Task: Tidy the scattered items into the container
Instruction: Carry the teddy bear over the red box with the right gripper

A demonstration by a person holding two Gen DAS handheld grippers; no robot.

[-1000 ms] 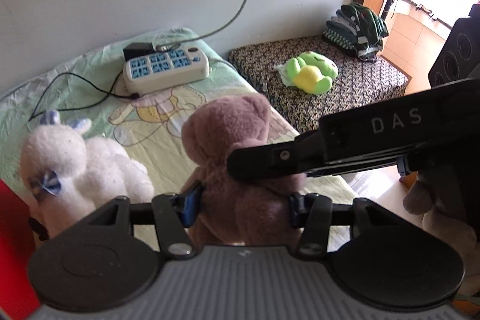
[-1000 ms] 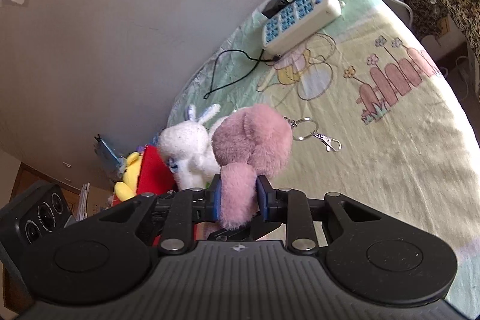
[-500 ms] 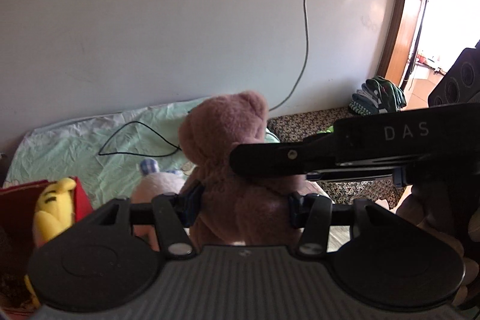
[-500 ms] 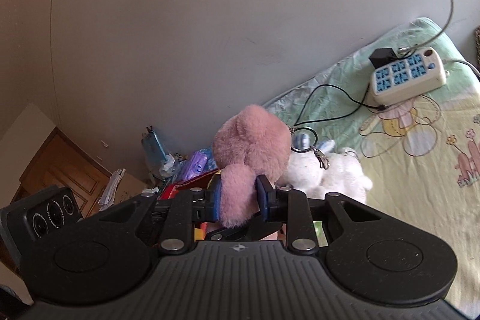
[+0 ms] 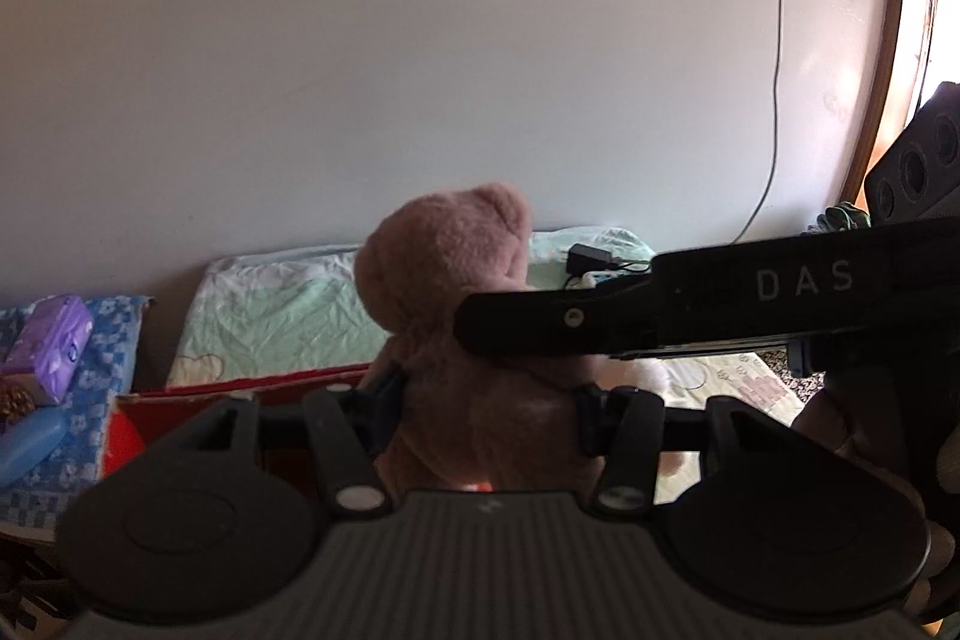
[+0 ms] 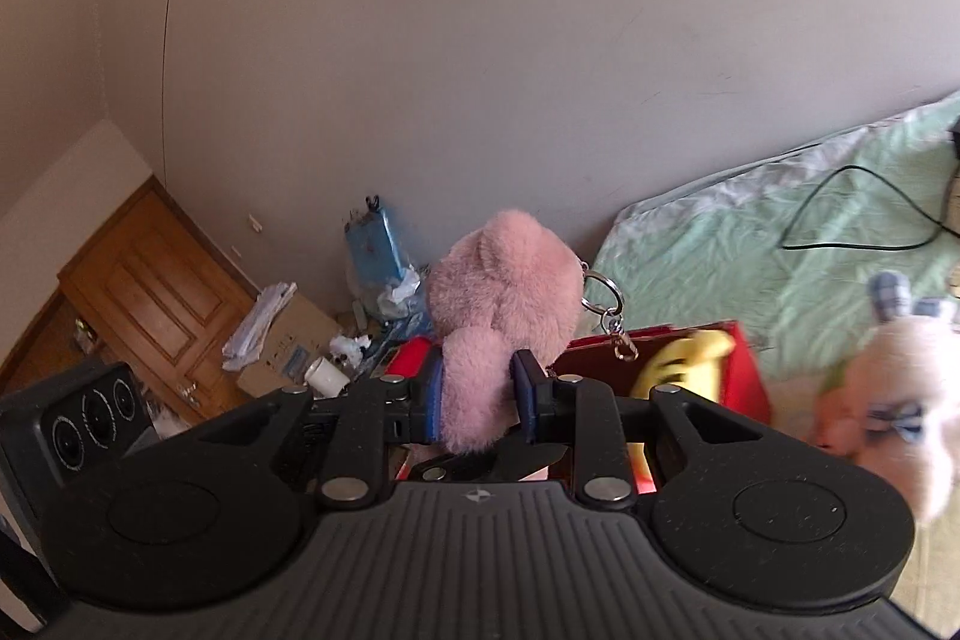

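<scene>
A: Nearest to us, the left gripper [image 5: 489, 415] is clamped across the body of the pink plush bear [image 5: 456, 292], and the right gripper [image 6: 477, 397] is pinched on one of its fluffy limbs, so we hold the same toy in the air from two sides.

B: It looks light and very soft. The fur squashes under the pads [image 6: 433, 397], so we judge the thick torso the safer hold; a limb could slide out. Its keyring [image 6: 606, 307] dangles loose and might snag.

A: Just beyond is the red box [image 6: 741, 376], with a yellow toy [image 6: 684, 361] already inside. We need to clear its near rim.

B: Farther right lies a white plush [image 6: 888, 388] on the bed [image 6: 720, 256]. The wall [image 5: 420, 70] closes off the far side, though above the box we have open room.
</scene>
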